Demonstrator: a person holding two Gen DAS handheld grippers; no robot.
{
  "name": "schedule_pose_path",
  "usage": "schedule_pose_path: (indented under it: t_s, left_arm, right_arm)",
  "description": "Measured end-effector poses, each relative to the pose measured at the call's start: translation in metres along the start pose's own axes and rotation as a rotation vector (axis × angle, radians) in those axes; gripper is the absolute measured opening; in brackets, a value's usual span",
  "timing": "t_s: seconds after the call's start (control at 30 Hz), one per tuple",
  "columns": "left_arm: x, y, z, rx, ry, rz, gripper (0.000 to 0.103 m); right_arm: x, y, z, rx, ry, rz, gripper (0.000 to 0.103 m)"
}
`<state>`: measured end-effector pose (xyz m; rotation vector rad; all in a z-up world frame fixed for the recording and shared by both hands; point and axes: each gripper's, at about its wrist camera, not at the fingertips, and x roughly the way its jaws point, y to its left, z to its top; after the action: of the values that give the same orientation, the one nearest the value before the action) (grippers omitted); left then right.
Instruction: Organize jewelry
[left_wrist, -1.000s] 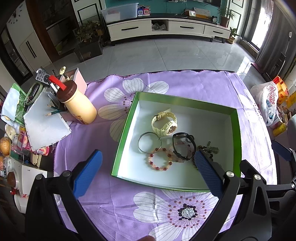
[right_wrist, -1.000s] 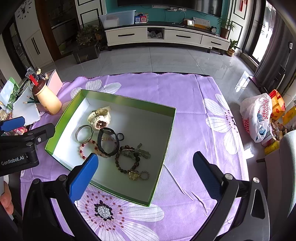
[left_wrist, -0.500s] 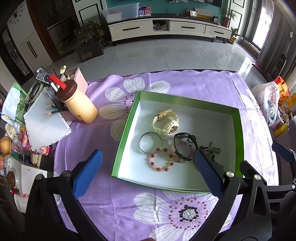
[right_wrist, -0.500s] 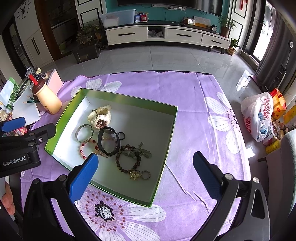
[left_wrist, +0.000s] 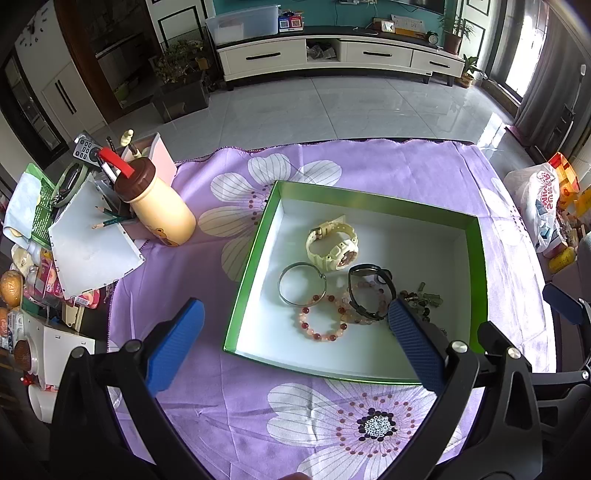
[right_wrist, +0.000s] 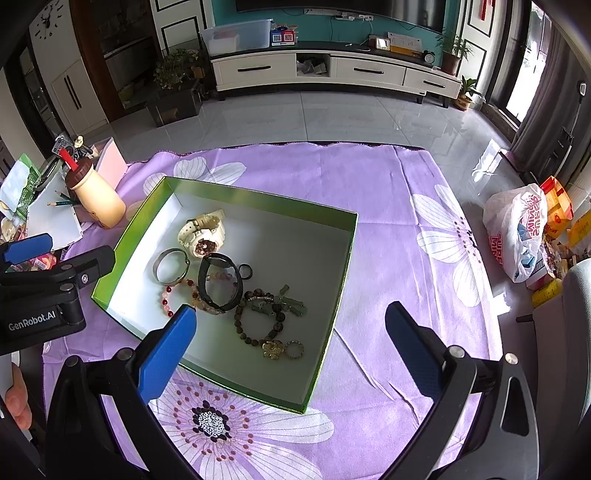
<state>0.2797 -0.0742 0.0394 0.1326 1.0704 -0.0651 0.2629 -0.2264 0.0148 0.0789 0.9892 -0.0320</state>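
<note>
A green box with a white inside lies on the purple flowered cloth. In it lie a cream watch, a silver bangle, a red bead bracelet, a black band, a dark bead bracelet, green stone pieces, a gold charm and small rings. My left gripper is open and empty, above the box's near edge. My right gripper is open and empty, above the box's near right corner.
A cream bottle with a brown cap stands left of the box beside a notebook and desk clutter. A plastic bag lies on the floor to the right. The left gripper's body shows at the right view's left edge.
Both grippers have shifted slightly; the box sits a little further from the cameras. Both stay open and the jewelry has not moved.
</note>
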Motion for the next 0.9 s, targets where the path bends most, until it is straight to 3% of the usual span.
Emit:
schedule_pose_path:
  t_s: [0.9]
  left_arm:
    - [0.0045, -0.0019, -0.0005, -0.001, 0.011, 0.000, 0.101]
  right_arm:
    - [0.0002, -0.0007, 0.0041, 0.002, 0.001, 0.000, 0.102]
